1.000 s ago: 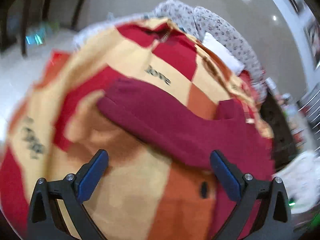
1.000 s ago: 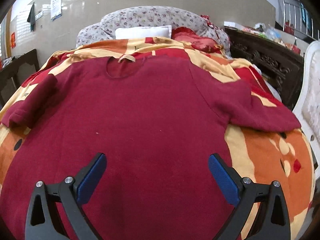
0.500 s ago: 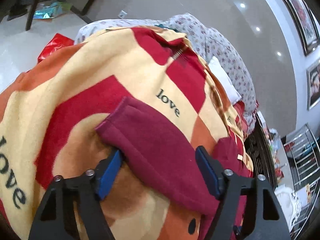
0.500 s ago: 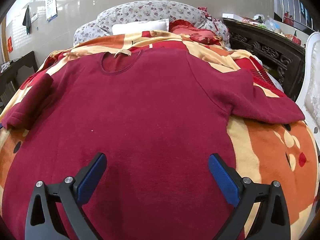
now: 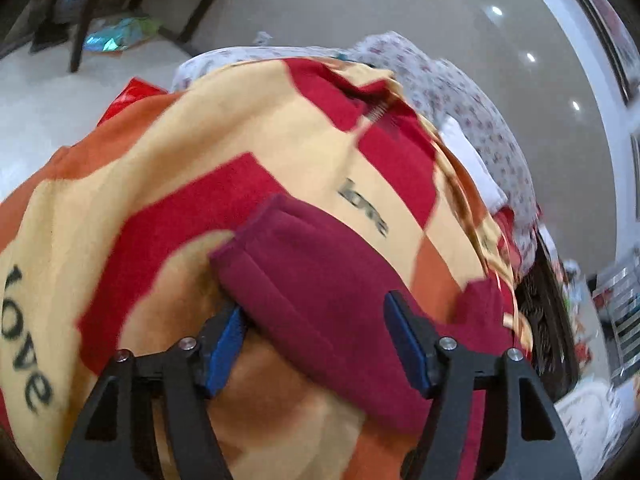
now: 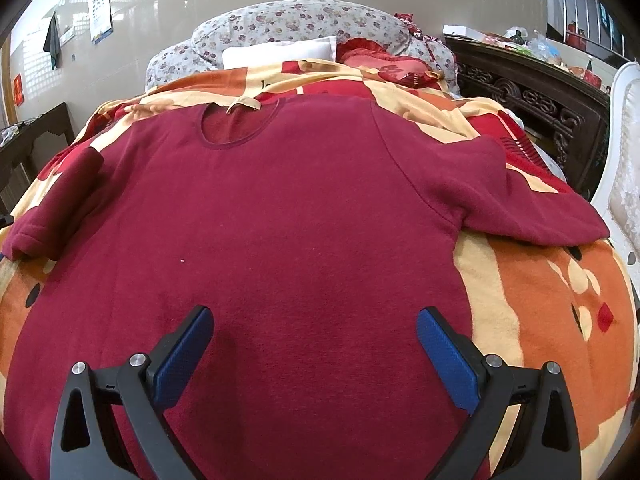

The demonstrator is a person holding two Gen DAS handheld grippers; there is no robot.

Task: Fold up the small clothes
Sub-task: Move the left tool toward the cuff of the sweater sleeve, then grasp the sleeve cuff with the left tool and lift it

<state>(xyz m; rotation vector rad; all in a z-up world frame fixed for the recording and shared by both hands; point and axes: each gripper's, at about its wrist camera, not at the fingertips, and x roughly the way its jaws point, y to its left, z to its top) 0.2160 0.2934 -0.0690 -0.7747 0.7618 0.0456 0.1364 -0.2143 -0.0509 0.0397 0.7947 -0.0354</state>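
A dark red sweater (image 6: 300, 220) lies flat, front up, on a bed covered by an orange, yellow and red blanket (image 6: 540, 320), neckline towards the pillows. In the left wrist view its sleeve (image 5: 320, 280) runs between the blue pads of my left gripper (image 5: 314, 340). The left pad is tucked against the sleeve's lower edge, the right pad presses its other side, and the cloth bulges between them. My right gripper (image 6: 314, 348) hovers open over the sweater's lower body with nothing between its fingers. The other sleeve (image 6: 540, 208) stretches out to the right.
Floral pillows (image 6: 300, 20) and a white pillow (image 6: 280, 50) lie at the head of the bed. Dark carved furniture (image 6: 532, 92) and a white chair (image 6: 624, 160) stand along the right side. Floor and chair legs (image 5: 80, 20) show beyond the left edge.
My left gripper came down onto the sleeve and its jaws narrowed from wide open until they pinch the cloth near the cuff. The right gripper stayed where it was.
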